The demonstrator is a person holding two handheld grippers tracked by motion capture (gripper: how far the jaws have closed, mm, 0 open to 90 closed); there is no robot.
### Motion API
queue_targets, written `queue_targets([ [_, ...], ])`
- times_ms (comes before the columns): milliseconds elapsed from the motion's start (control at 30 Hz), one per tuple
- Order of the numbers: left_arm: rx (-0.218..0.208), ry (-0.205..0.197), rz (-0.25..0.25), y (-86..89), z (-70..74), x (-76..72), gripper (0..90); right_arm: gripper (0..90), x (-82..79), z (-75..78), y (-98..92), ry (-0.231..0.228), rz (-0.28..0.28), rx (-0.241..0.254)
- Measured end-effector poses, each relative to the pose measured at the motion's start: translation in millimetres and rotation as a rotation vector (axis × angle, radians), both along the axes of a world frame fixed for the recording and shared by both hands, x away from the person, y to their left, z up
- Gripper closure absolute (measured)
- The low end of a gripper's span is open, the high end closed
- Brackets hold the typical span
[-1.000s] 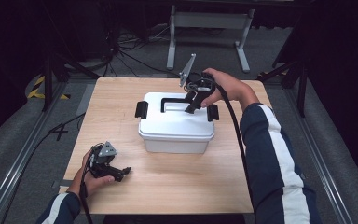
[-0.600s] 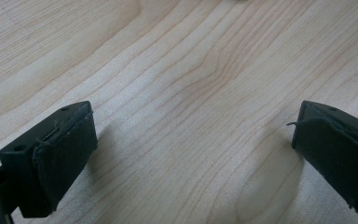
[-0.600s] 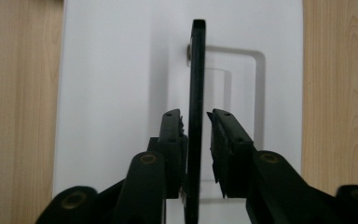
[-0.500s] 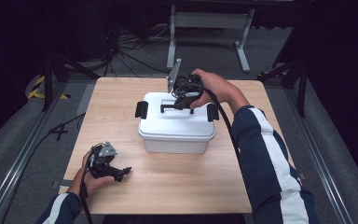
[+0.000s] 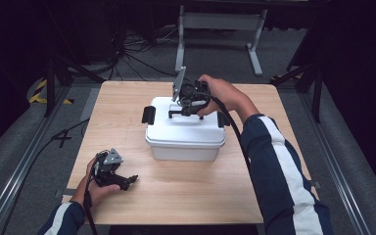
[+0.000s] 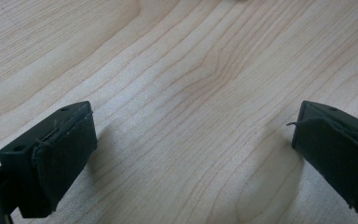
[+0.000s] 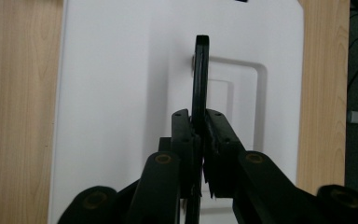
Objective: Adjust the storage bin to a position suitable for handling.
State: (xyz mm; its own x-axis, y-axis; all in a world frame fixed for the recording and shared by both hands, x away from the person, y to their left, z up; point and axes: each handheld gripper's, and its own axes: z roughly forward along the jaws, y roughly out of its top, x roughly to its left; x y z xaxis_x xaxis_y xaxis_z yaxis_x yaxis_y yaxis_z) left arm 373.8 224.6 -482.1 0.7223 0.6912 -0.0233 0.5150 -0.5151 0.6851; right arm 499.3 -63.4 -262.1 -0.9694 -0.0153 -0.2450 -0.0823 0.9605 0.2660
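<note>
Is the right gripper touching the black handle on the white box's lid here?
Touching. In the right gripper view the right gripper has both jaws closed flat against the thin black handle of the white box.

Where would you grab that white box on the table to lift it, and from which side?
By the black handle on the lid of the white box, coming straight down from above. It stands upright as a thin bar along the lid's middle, narrow enough for two jaws to pinch. The right gripper is shut on it exactly so.
</note>
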Motion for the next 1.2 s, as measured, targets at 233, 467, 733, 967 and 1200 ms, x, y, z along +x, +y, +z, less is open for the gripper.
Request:
queue_targets([
  [233, 0.0, 0.0, 0.0, 0.0, 0.0, 0.0, 0.3, 84.5, -0.9, 2.1, -1.2, -0.016, 0.005, -0.001],
  [467, 0.001, 0.001, 0.0, 0.0, 0.1, -0.1, 0.4, 84.6, -3.1, 7.0, -1.9, -0.025, 0.014, 0.009],
  [733, 0.0, 0.001, 0.0, 0.0, 0.1, 0.0, 0.3, 84.9, -7.4, 19.3, -6.7, -0.04, 0.018, 0.041],
  [967, 0.0, 0.001, 0.0, 0.0, 0.1, 0.0, 0.3, 84.9, -9.3, 33.5, -16.6, -0.058, 0.017, 0.066],
  [1200, 0.0, 0.002, 0.0, 0.0, 0.1, 0.0, 0.3, 84.9, -12.9, 42.0, -26.2, -0.062, 0.027, 0.076],
])
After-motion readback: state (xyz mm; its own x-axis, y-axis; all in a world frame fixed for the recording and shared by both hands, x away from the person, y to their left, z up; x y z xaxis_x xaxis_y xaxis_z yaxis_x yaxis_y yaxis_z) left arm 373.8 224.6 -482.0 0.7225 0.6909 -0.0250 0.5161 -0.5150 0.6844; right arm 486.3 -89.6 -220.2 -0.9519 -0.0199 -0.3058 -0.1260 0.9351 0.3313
